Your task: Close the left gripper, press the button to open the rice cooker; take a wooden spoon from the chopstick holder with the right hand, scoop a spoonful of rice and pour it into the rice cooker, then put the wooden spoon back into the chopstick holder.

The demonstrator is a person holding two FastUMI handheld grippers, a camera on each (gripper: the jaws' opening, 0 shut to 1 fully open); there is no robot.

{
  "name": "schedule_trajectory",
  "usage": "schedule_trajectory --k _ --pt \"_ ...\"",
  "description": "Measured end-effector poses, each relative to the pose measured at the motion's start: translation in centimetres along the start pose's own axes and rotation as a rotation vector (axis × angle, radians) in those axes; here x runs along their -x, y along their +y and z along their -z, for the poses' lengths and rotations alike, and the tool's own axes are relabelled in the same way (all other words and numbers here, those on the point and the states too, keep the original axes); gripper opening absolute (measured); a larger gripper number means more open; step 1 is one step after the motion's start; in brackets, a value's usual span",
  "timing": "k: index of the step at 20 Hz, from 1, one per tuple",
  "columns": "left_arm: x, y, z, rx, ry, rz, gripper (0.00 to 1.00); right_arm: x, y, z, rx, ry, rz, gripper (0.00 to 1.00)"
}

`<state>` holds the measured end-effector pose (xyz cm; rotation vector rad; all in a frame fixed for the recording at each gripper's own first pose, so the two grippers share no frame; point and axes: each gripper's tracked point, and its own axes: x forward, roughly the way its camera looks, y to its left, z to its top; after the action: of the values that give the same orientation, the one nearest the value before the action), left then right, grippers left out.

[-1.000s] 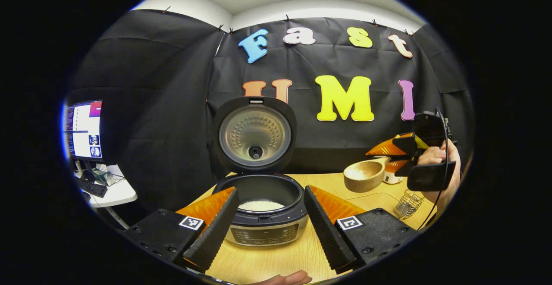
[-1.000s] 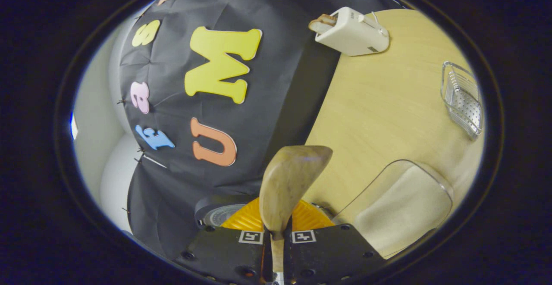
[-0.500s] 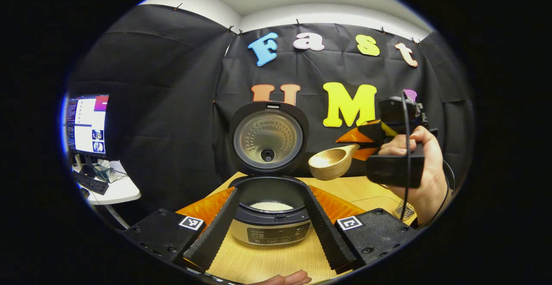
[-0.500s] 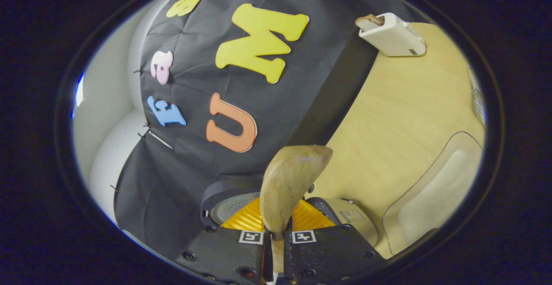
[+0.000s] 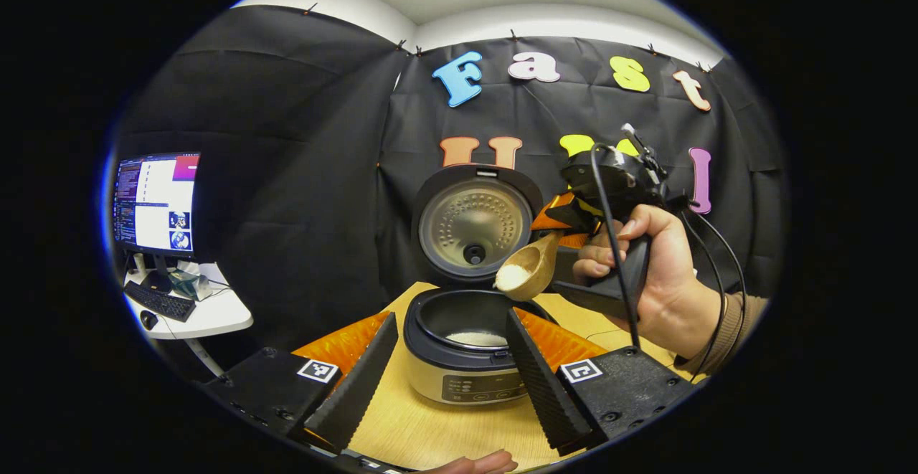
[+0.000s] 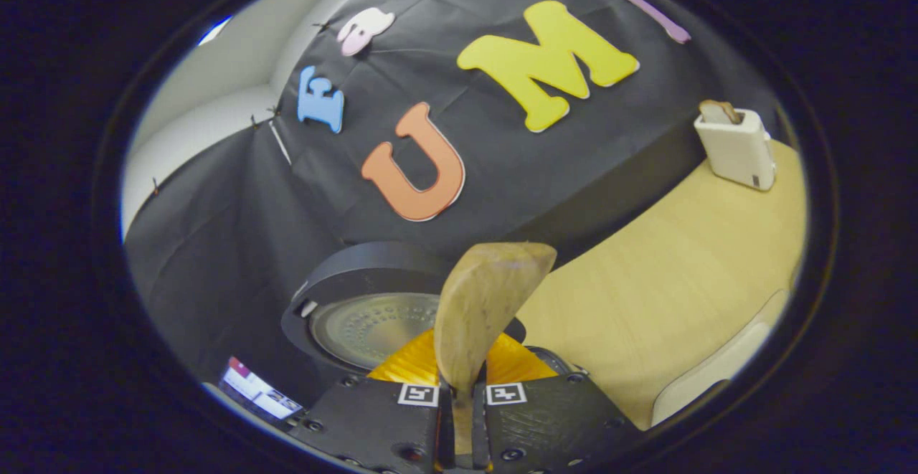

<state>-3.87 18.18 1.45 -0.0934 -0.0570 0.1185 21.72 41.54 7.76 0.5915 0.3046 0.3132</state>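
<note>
The rice cooker [image 5: 466,359] stands on the worktop [image 5: 423,434] with its round lid [image 5: 472,226] raised upright and a shallow layer of white rice [image 5: 477,338] in the dark inner pot, while the wooden spoon [image 5: 527,269], tipped and carrying rice, hangs above the pot's right rim.

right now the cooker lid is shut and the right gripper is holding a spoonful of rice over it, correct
Not quite: the lid is open, standing upright behind the pot, as the left gripper view shows. The rest holds: the right gripper is shut on the wooden spoon, whose bowl carries rice above the rice cooker.
</note>
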Motion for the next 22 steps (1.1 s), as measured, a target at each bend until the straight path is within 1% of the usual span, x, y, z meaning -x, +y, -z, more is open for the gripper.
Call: schedule_trajectory --k 2,5,6,7,8,9,12,14,16,22 --pt "0.1 0.3 -0.1 -0.003 -0.001 -0.015 0.96 -0.8 0.3 -0.2 0.104 -0.013 0.021 0.10" --pt "0.1 0.6 -0.1 -0.020 -0.001 -0.037 0.96 -1.7 1.3 -0.2 0.281 -0.020 0.028 0.09" --pt "0.1 0.7 -0.1 -0.028 0.000 -0.047 1.00 -1.9 1.7 0.1 0.361 -0.016 0.027 0.09" --pt "0.2 0.8 -0.1 -0.035 0.004 -0.056 1.00 -2.1 2.2 0.4 0.434 -0.010 0.020 0.10" --pt "0.3 0.9 0.0 -0.043 0.014 -0.066 0.96 -2.7 2.8 1.4 0.503 0.014 -0.002 0.09" --pt "0.4 1.1 0.1 -0.051 0.024 -0.079 0.96 -3.1 3.2 2.3 0.563 0.032 -0.022 0.09" --pt "0.4 1.3 -0.2 -0.065 0.015 -0.104 0.96 -3.2 4.0 4.1 0.702 0.070 -0.045 0.10" --pt "0.5 1.5 -0.2 -0.065 0.018 -0.110 0.96 -3.0 4.3 5.1 0.745 0.085 -0.058 0.10" --pt "0.5 1.6 -0.1 -0.067 0.023 -0.118 0.96 -2.6 4.4 5.3 0.784 0.088 -0.054 0.10" --pt "0.3 1.4 0.2 -0.062 0.034 -0.107 0.96 -1.9 5.1 4.5 0.907 0.009 -0.069 0.10"
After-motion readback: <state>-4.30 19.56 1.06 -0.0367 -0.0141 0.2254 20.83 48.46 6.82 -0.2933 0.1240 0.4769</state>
